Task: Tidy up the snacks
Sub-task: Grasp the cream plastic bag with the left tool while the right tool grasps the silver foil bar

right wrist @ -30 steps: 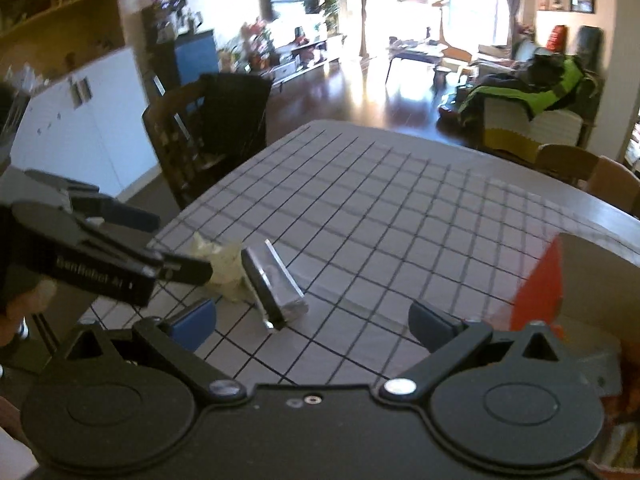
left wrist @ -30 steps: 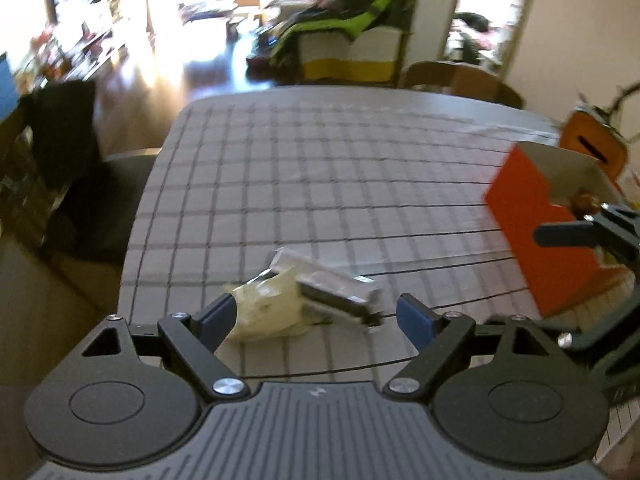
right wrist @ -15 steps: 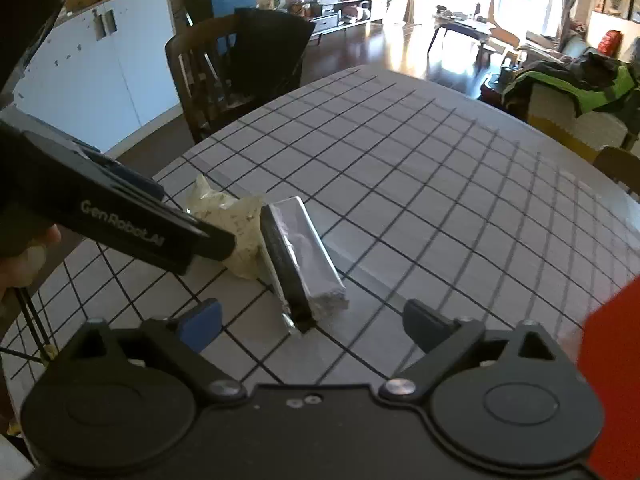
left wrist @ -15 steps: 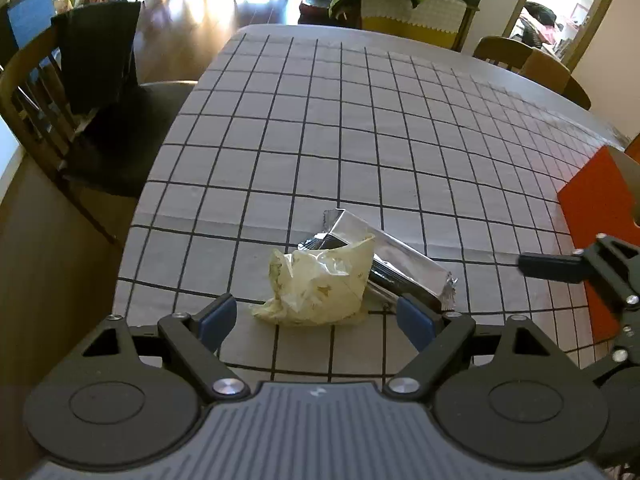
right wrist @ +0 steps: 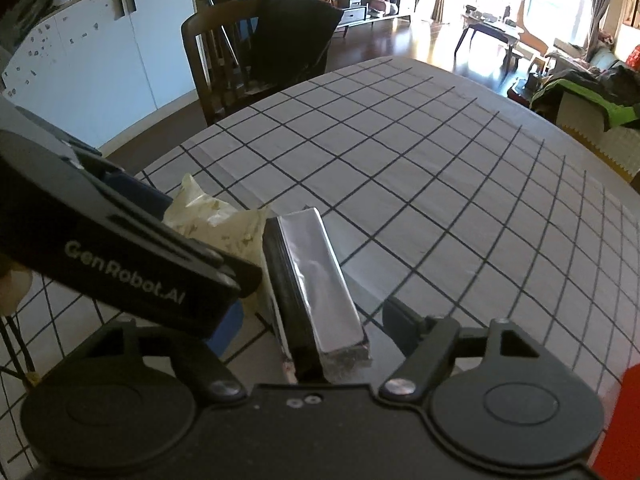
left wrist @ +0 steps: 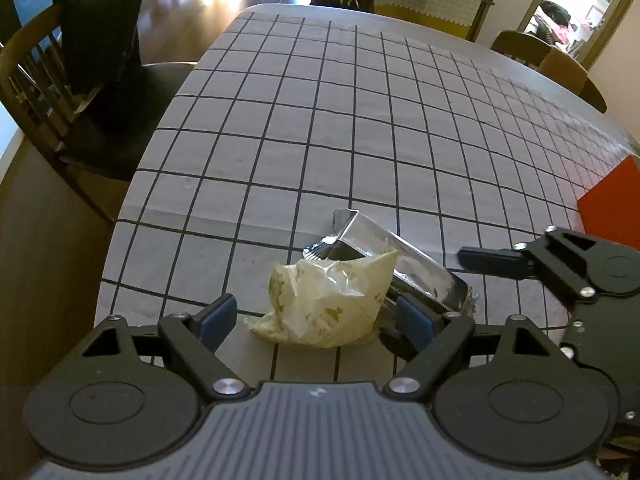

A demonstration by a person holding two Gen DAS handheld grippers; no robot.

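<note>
A crumpled pale yellow snack bag point(left wrist: 328, 300) lies on the checked tablecloth point(left wrist: 360, 120), leaning on a long silver foil packet point(left wrist: 400, 256). My left gripper point(left wrist: 316, 318) is open, its blue pads on either side of the yellow bag, close to the table. My right gripper point(right wrist: 316, 320) is open around the near end of the foil packet point(right wrist: 316, 276), with the yellow bag point(right wrist: 216, 220) to its left. The left gripper's body crosses the right wrist view at left and hides the right gripper's left finger.
An orange box point(left wrist: 612, 208) stands on the table at right; its edge also shows in the right wrist view point(right wrist: 624, 420). A wooden chair with a dark cloth point(left wrist: 92, 60) stands by the table's left edge. A white cabinet point(right wrist: 100, 56) is beyond.
Both grippers have come down and forward onto the snacks. The left one now brackets the yellow bag and the right one brackets the foil packet. The snacks have not moved.
</note>
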